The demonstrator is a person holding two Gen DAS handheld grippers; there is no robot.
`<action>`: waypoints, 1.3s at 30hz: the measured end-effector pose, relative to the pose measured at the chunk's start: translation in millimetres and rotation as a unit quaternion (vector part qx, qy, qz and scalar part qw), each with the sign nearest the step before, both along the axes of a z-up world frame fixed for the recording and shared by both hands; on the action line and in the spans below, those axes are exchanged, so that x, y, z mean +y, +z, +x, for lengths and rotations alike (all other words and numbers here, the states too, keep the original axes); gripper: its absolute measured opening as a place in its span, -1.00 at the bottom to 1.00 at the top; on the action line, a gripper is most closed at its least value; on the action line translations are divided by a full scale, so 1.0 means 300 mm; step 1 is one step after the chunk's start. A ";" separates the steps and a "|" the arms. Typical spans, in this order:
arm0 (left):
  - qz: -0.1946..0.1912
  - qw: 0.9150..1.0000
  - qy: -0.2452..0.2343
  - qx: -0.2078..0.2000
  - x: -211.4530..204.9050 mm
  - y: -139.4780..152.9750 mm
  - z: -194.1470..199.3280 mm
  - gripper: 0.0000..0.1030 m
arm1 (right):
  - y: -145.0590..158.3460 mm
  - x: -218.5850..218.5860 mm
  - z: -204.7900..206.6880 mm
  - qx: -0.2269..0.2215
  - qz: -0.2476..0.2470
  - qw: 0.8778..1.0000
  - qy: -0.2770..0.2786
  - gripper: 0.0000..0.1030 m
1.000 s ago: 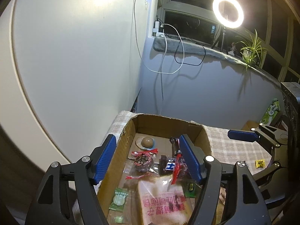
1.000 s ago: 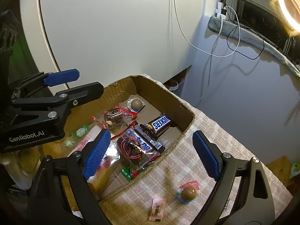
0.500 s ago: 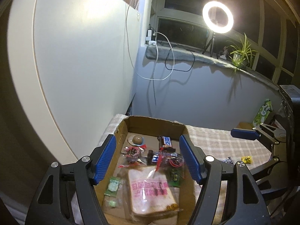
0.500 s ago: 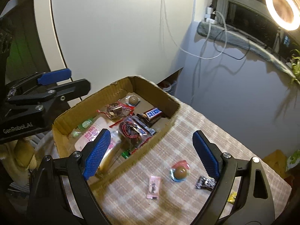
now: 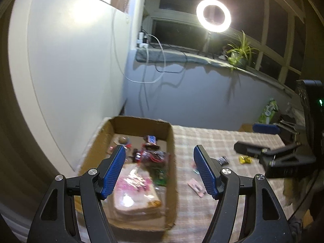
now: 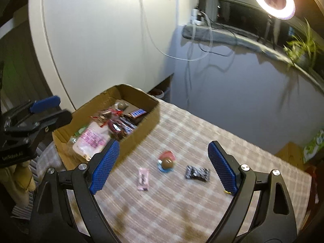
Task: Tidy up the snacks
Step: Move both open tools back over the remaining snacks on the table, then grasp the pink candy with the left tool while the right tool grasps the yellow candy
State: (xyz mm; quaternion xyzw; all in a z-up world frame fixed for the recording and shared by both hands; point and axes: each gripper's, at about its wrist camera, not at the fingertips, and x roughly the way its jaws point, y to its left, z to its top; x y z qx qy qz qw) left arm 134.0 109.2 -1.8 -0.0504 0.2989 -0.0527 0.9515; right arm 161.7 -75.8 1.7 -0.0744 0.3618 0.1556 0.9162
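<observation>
Overhead, right gripper (image 6: 163, 168) and left gripper (image 5: 160, 171) hang spread and empty, ready for loose chocolate ball (image 6: 167, 163) beside box (image 6: 141, 133).

Each hand-held gripper (image 5: 160, 168) (image 6: 164, 167) has glossy black arms with cut-out openings, silver round screws, and ribbed blue pads (image 6: 105, 167) lining its fingers.

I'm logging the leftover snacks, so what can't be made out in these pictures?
- Yellow candy, right wrist view: mostly hidden behind a finger.
- Pink packet: print blurred.
- Round sweet, left wrist view: hidden behind a finger.
- Cardboard box: contents smeared.
</observation>
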 end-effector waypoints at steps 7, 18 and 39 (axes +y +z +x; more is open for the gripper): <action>-0.020 0.999 -0.017 0.021 -0.079 -0.053 -0.028 0.35 | -0.039 -0.180 -0.028 0.027 0.005 0.999 -0.047 0.77; -0.035 0.995 -0.043 0.079 -0.250 -0.191 -0.044 -0.10 | -0.146 -0.433 -0.040 0.052 0.016 0.996 -0.075 0.77; 0.017 0.985 0.002 0.173 -0.366 -0.393 0.131 -0.31 | -0.391 -0.508 0.140 0.098 -0.019 0.993 0.062 0.30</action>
